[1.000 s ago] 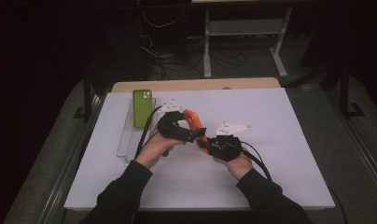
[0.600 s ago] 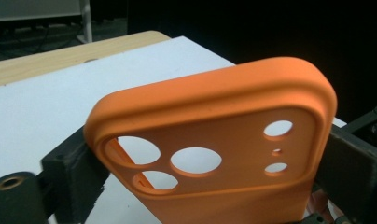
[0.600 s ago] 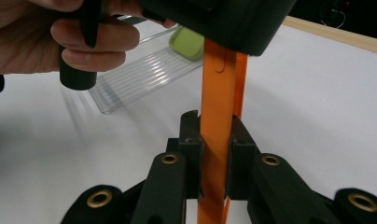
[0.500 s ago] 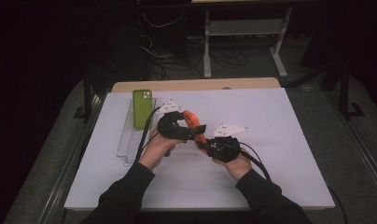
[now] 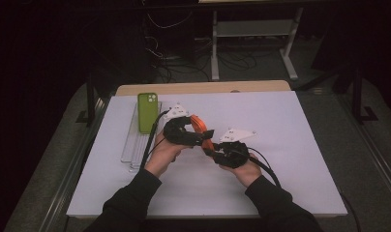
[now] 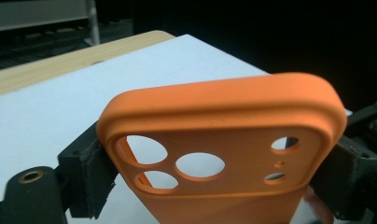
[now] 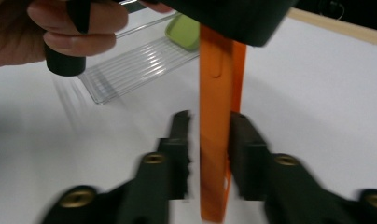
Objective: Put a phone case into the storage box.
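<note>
**Orange case held between two grippers above the table**

An orange phone case (image 6: 214, 154) is held clear of the white table (image 5: 300, 145), near its middle, between the left gripper (image 5: 207, 134) and the right gripper (image 5: 214, 149). The left jaws are closed on the case's two long edges near the camera cut-outs. In the right gripper view the right jaws are set around the case's thin edge (image 7: 214, 140); one pad is touching, a narrow gap is left at the other, so a full clamp is not yet made. The step in hand is judged to be a handover or regrasp; next, the right jaws need closing before the left grip is released. The case is seen as matte, soft-looking and empty. A green phone (image 5: 147, 112) is lying on a clear tray (image 5: 130, 150) to the left.
</note>
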Available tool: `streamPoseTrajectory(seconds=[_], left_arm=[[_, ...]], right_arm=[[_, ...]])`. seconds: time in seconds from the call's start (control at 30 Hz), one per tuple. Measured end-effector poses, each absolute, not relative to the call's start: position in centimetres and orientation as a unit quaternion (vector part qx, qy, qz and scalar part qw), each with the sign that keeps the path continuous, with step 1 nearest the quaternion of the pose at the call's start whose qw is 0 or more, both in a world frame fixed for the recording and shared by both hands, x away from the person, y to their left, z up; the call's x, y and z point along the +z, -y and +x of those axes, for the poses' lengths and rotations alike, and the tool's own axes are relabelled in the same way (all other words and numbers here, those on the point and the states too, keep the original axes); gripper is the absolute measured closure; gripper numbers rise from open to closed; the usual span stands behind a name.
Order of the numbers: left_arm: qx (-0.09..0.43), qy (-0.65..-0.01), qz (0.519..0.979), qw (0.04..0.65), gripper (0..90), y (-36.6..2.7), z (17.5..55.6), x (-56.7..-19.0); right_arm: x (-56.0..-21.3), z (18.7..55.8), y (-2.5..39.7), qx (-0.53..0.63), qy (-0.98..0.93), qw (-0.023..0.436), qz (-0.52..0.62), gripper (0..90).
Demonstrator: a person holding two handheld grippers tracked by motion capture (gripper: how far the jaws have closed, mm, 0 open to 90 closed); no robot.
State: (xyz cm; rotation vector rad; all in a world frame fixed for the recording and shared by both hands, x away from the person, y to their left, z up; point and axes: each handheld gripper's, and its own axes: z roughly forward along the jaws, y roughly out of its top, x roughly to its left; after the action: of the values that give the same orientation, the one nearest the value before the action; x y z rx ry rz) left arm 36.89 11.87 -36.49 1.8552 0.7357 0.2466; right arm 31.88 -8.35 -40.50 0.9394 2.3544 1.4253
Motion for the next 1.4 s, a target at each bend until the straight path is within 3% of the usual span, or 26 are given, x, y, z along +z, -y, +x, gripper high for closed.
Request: streamPoseTrajectory(seconds=[0.17,0.57,0.63,0.8,1.4], left_arm=[[0.109,-0.318,0.775,0.535,14.3,-12.3,37.1,-36.3],[0.129,-0.318,0.782,0.521,14.9,-12.9,37.3,-35.2],[0.131,-0.318,0.782,0.52,14.9,-13.1,37.3,-34.9],[0.138,-0.324,0.784,0.512,14.9,-13.8,37.5,-33.8],[0.199,-0.361,0.777,0.476,14.9,-18.2,39.4,-28.3]], right_arm=[[-40.4,32.2,9.2,0.476,-0.806,0.107,0.334,43.0],[-40.5,32.1,13.0,0.452,-0.813,0.112,0.35,12.6],[-40.6,31.9,13.4,0.446,-0.814,0.123,0.351,12.1],[-40.9,31.6,14.7,0.428,-0.819,0.134,0.357,0.0],[-41.9,29.6,18.6,0.405,-0.822,0.16,0.367,0.0]])
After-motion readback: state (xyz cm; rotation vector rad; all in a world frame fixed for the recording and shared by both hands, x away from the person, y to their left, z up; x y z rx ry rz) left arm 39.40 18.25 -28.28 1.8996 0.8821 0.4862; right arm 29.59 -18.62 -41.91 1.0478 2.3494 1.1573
